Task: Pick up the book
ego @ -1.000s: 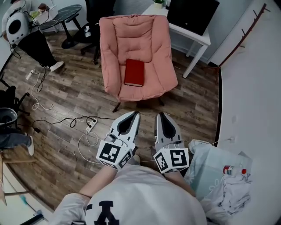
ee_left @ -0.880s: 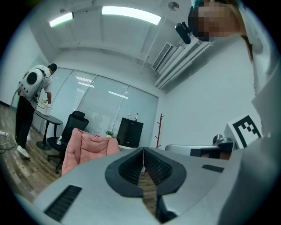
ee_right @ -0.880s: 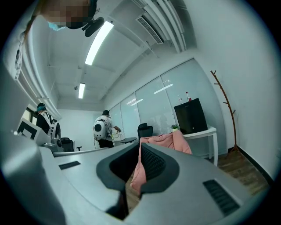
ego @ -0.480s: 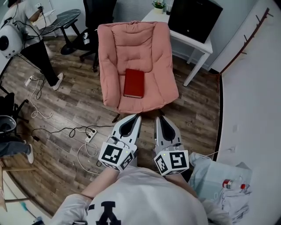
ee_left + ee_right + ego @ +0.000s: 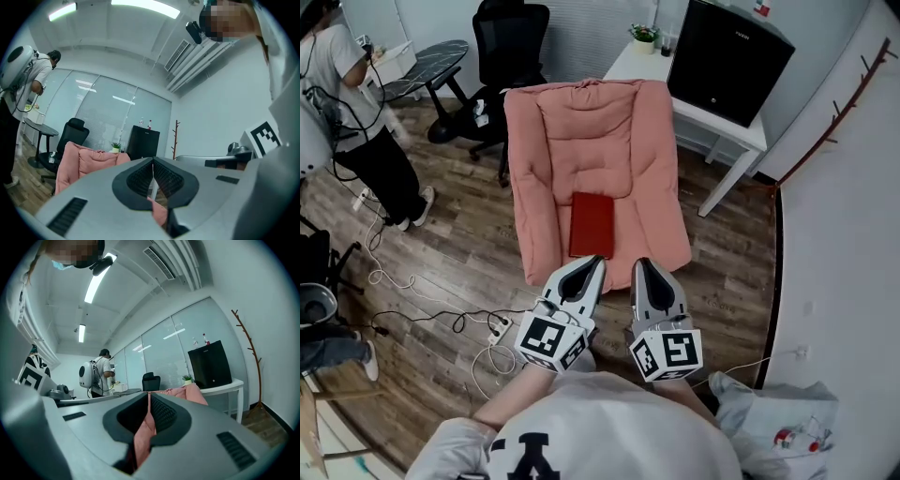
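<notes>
The red book (image 5: 592,225) is spotted on the pink armchair (image 5: 553,141), centre frame. Just below, the left gripper (image 5: 597,262) and right gripper (image 5: 642,265) are held with fingers pressed together, empty. They must be opened before its near edge is pinched.
</notes>
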A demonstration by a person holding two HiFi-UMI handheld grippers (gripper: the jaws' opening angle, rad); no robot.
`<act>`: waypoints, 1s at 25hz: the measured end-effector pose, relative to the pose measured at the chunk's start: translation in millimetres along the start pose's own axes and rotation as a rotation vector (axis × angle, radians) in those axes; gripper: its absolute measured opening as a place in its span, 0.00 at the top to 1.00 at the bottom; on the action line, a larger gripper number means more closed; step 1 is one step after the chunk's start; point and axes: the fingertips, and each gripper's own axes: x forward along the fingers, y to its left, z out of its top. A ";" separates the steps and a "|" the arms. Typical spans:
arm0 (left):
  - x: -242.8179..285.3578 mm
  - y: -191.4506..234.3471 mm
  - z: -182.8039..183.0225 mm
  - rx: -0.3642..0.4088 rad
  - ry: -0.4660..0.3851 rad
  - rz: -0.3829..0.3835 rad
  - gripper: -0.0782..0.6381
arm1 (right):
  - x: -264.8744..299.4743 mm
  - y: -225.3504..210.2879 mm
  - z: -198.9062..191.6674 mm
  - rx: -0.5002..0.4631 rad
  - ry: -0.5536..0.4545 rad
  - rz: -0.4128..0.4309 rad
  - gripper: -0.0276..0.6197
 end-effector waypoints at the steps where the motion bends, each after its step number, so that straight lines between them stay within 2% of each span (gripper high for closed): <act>1: 8.9 8.9 2.9 0.001 0.000 -0.003 0.88 | 12.3 -2.3 1.7 -0.002 -0.002 -0.002 0.90; 10: 60.2 69.5 13.5 0.002 0.009 -0.008 0.88 | 86.3 -29.7 3.8 0.022 -0.014 -0.064 0.90; 20: 68.9 101.0 3.6 -0.037 0.024 0.074 0.88 | 123.2 -24.5 -5.0 0.014 0.034 0.001 0.90; 25: 73.2 116.8 -8.6 -0.069 0.030 0.121 0.88 | 136.4 -32.2 -20.8 0.028 0.074 0.003 0.90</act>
